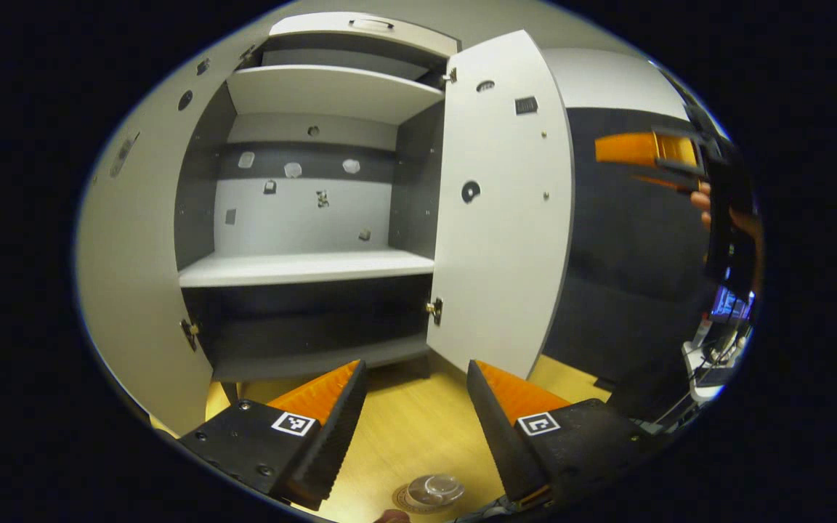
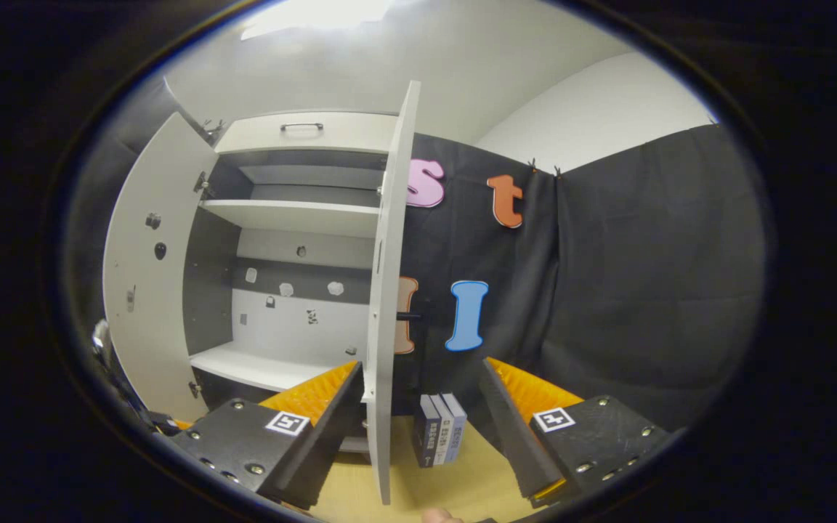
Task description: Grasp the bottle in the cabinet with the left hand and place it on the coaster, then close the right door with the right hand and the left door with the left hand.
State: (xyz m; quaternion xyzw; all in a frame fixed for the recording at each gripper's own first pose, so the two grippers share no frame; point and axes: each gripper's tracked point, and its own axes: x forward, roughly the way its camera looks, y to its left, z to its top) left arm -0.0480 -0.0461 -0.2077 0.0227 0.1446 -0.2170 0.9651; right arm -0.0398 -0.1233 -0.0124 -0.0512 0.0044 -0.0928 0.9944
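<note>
Bottle [image 1: 433, 490] below parted left claw [image 1: 416, 425]

The left gripper view is looking straight into the open cabinet [image 1: 302, 218] from near, filling the frame's centre and left. The right gripper view is facing the right door [image 2: 386, 290] edge-on at frame centre, from farther right. Both are sharing the cabinet's shelves and that door.

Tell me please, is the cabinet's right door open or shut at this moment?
Open. The white right cabinet door stands swung out edge-on between the right tongs, and the pale shelves inside the cabinet show beside it.
</note>
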